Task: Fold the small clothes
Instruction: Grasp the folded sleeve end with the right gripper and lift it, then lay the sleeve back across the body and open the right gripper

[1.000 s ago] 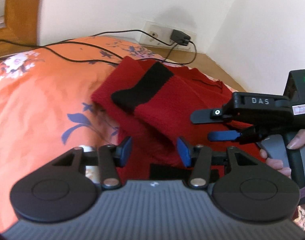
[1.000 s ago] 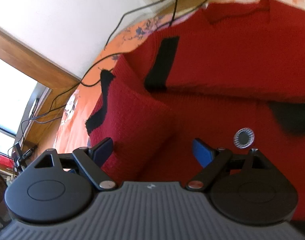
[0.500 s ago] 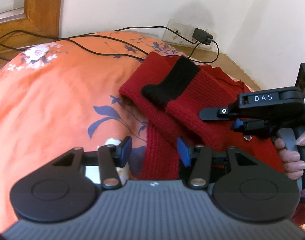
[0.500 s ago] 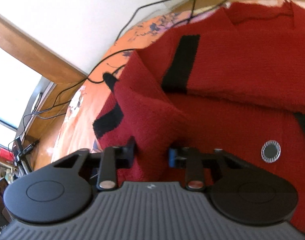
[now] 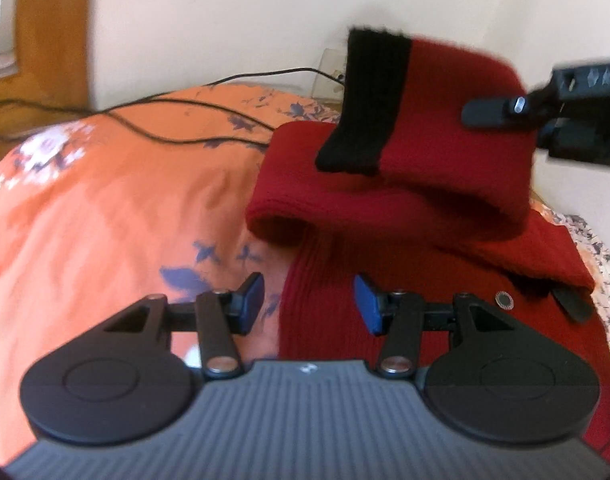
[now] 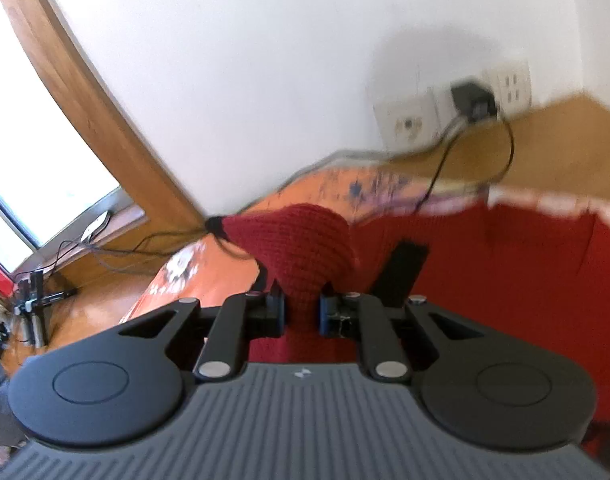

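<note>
Item: red knit sweater (image 5: 417, 216) with black cuff (image 5: 365, 104), lying on my bed's orange floral bedspread (image 5: 105, 200), its body spread toward the right side of the bed. One sleeve is lifted clear of the bedspread and hangs folded over in the air above the sweater's body, black cuff hanging down on the left. My right gripper (image 6: 301, 310): fingers (image 6: 275, 312) closed on a bunched fold of that red sleeve, the knit bulging up between and above the blue pads. From the left wrist view this same gripper shows at the upper right edge, blurred, at the sleeve's raised end. My left gripper (image 5: 308, 304): fingers (image 5: 251, 300) spread apart, holding nothing, hovering low over the sweater's near left edge where the red ribbing meets the bedspread. A small round silvery button (image 5: 504, 300) sits on the sweater's body, to the right of my left fingers. Surroundings: black cable (image 5: 177, 108) trailing across the far part of the bedspread; white wall sockets (image 6: 421, 124) with a black plug (image 6: 473, 100) in them; wooden window frame (image 6: 77, 92) at the left. Both views are motion-blurred, so finer detail of the knit cannot be told.
</note>
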`<state>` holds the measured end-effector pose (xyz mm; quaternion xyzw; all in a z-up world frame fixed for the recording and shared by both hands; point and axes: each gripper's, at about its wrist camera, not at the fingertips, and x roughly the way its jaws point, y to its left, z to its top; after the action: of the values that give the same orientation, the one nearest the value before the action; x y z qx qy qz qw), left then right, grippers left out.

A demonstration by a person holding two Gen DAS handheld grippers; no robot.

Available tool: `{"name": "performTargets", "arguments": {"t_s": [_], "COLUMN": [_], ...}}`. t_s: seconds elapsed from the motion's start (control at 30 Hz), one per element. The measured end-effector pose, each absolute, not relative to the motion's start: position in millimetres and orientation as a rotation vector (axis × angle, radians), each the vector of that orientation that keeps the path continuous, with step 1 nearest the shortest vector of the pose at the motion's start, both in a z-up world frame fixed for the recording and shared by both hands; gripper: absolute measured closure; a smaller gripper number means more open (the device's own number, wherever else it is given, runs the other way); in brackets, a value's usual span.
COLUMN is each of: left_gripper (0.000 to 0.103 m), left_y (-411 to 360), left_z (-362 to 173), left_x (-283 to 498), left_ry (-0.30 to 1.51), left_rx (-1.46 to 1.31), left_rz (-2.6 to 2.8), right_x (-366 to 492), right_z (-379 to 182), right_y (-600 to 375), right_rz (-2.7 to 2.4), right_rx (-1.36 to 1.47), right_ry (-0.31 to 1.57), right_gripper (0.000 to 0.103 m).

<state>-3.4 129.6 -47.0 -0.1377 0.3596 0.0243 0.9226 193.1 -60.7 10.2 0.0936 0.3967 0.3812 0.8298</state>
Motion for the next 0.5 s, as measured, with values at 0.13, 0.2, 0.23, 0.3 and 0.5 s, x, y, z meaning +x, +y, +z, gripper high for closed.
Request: {"name": "performTargets", "arguments": {"t_s": [0.13,0.2,0.23,0.3,0.5], "left_gripper": [0.051,0.051,0.051,0.051,0.051], "left_y": [123.0,123.8,124.9,126.6,132.1], "left_z": [-48.0,-48.8,-49.6,-51.0,-59.4], "left_x": [23.7,35.4,40.1,47.3,59.7], "left_ry": [0.73,0.734,0.738,0.746,0.778], "left_rx": [-0.222,-0.226,-0.231,-0.234,-0.245], "left_rz": [0.06,0.07,0.072,0.082,0.103], "right_x": [202.2,206.2,209.0,213.4,226.6], "right_z": [33.7,41.9,45.8,48.4,27.2], "right_y": [-67.8,-73.3,-77.3,-86.6,-118.9], "right_rz": [0.785,0.768,0.759,0.738,0.648], "right_rx": [0.155,0.148,0.147,0.147,0.159], "right_ry": [0.762,0.735,0.726,0.71,0.725], "right_gripper": [0.087,0.087,0.087,0.087,0.087]}}
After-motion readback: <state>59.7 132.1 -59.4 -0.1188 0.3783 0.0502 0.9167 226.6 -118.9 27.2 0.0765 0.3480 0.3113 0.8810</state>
